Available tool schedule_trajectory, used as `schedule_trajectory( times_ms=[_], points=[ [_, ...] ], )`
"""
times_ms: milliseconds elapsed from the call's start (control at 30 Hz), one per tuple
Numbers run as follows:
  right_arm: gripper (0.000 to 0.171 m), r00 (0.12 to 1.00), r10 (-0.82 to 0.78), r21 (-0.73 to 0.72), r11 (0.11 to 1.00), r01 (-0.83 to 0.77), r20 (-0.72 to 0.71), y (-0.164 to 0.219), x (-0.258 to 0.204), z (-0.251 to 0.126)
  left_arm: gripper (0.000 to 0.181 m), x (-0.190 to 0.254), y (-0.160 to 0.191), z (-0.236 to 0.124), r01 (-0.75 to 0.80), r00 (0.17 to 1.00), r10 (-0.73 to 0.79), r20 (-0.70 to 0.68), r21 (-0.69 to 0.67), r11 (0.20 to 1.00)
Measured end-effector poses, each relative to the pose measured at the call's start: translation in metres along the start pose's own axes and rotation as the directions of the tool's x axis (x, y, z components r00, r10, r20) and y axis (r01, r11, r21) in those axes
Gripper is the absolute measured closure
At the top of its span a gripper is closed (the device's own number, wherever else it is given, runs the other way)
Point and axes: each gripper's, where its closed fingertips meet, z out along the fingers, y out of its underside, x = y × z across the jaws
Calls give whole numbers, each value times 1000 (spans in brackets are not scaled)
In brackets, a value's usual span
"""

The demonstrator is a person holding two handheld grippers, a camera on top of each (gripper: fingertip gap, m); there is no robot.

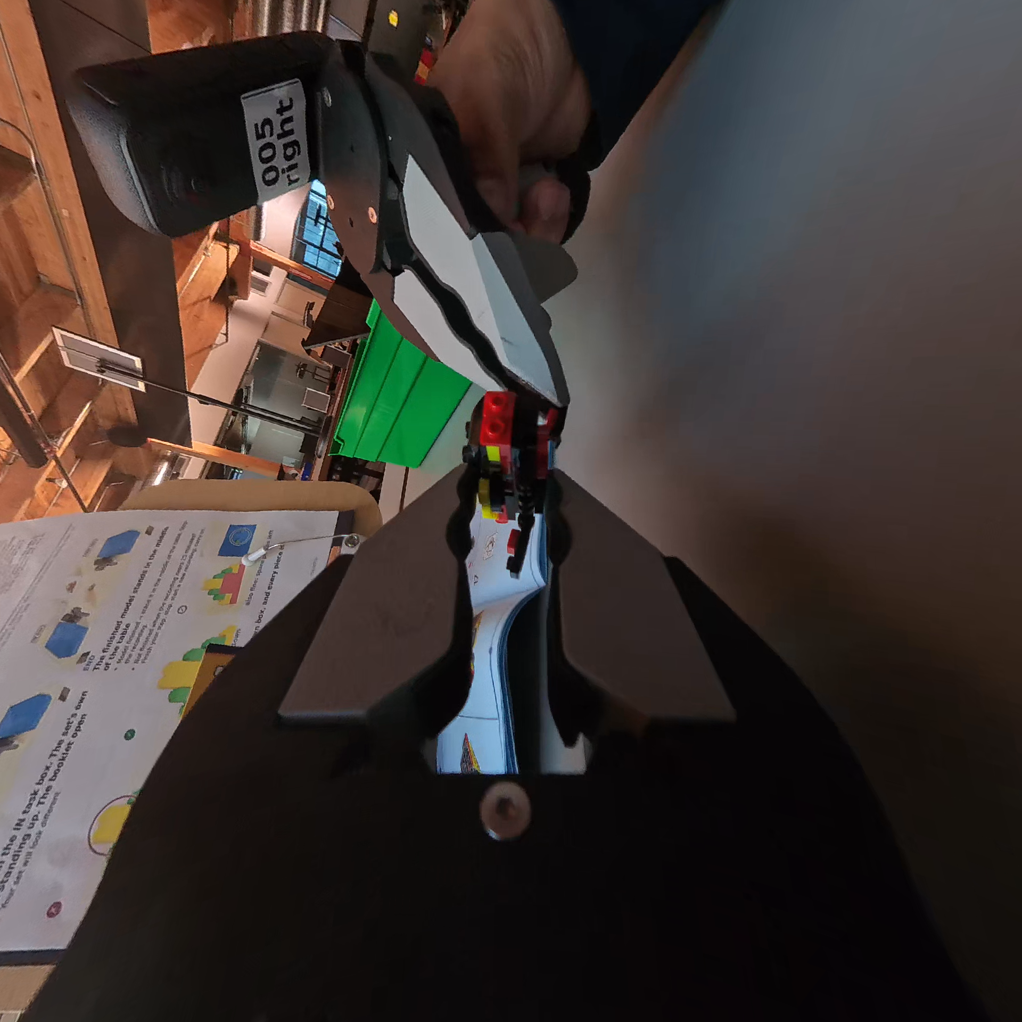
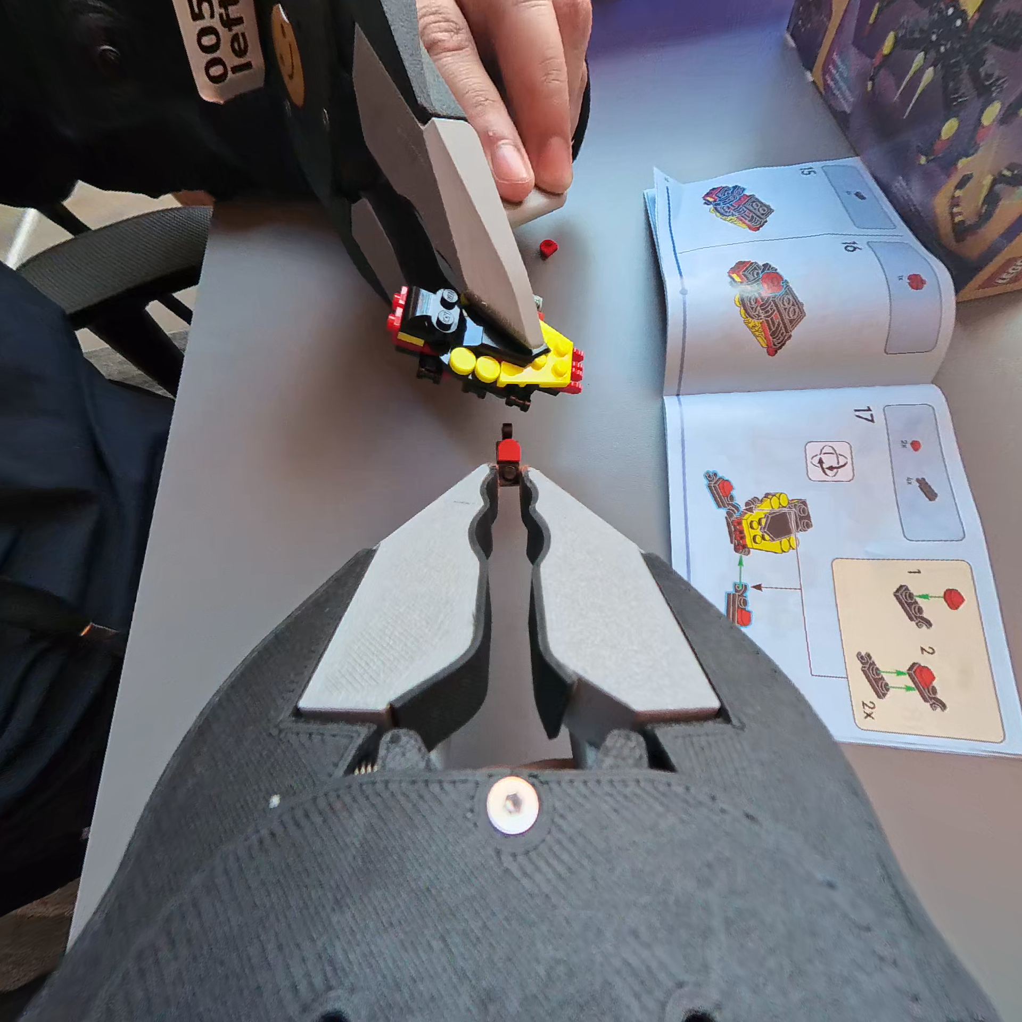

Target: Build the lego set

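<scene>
Right claw [image 2: 507, 470] pinches a small red-and-black leg piece [image 2: 507, 449] by its near end, so the piece sticks out past the tips toward the lego model [image 2: 486, 345]. That model is the landmark: a chunky black, yellow and red build, held just short of the leg piece with a narrow gap between them. Left claw [image 2: 533, 345] comes down on the model from the upper left, its grey fingers [image 2: 475, 221] clamped over the black and yellow top, a person's hand [image 2: 509, 94] wrapped around it. From the left wrist view the left claw [image 1: 506, 481] has the model [image 1: 511, 453] gripped between its tips, with the right claw [image 1: 539, 395] reaching in from beyond it. Just beyond the model, a tiny red stud [image 2: 548, 248] lies loose on the grey surface [image 2: 309, 498]. Right of the model the instruction booklet [image 2: 818, 453] lies open, and beyond that stands the dark set box [image 2: 929, 110]. A green bin [image 1: 403, 403] shows left of the model in the left wrist view, and a printed sheet [image 1: 138, 636] lies nearer.
</scene>
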Motion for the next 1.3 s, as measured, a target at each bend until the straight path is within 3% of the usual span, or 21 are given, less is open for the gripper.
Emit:
schedule_trajectory(
  times_ms=[333,867,1300],
  points=[
    [167,998,-17,-3,1000,17,-56,-3,2,-5,159,-1,-7,2,-21,1000,21,20,10,1000],
    [168,998,62,20,998,-61,-13,-5,1,-3,159,0,-3,4,-32,999,33,22,-31,999],
    [168,990,130,-30,991,-129,48,10,2,14,159,20,5,6,-28,996,23,-83,-56,998]
  ],
)
